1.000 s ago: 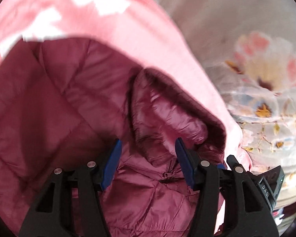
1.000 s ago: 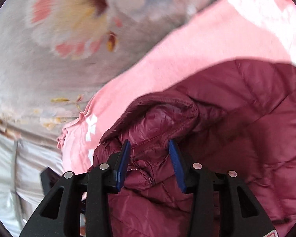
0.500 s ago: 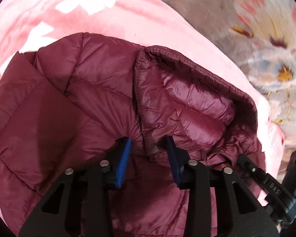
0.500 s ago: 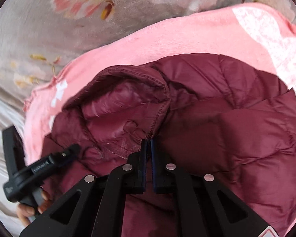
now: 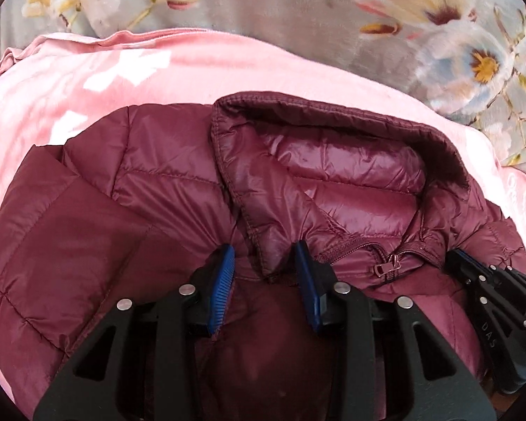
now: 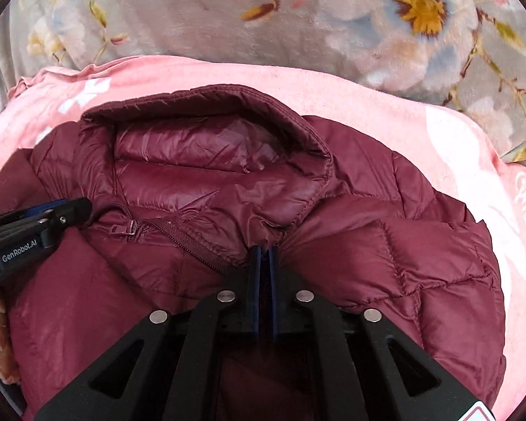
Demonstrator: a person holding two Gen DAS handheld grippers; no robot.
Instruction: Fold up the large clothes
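the right gripper [image 6: 263,256] has its two blue pads pressed nearly together, pinching a thin fold of the dark red puffy jacket [image 6: 385,245] just under the collar [image 6: 207,133]. the left gripper [image 5: 263,273] has its blue pads apart, with a bunched fold by the collar's front edge between them and both pads pushed into the cloth, so it grips a thicker bit. the left view shows the zipper pull [image 5: 387,266] to the right of its jaws and the right gripper's black tip at the far right edge. the right view shows the left gripper [image 6: 63,210] from the side and some fingers [image 6: 1,336] of the hand holding it. the jacket lies on a pink blanket [image 5: 87,70], and that lies on a grey flowery cover [image 6: 333,17].
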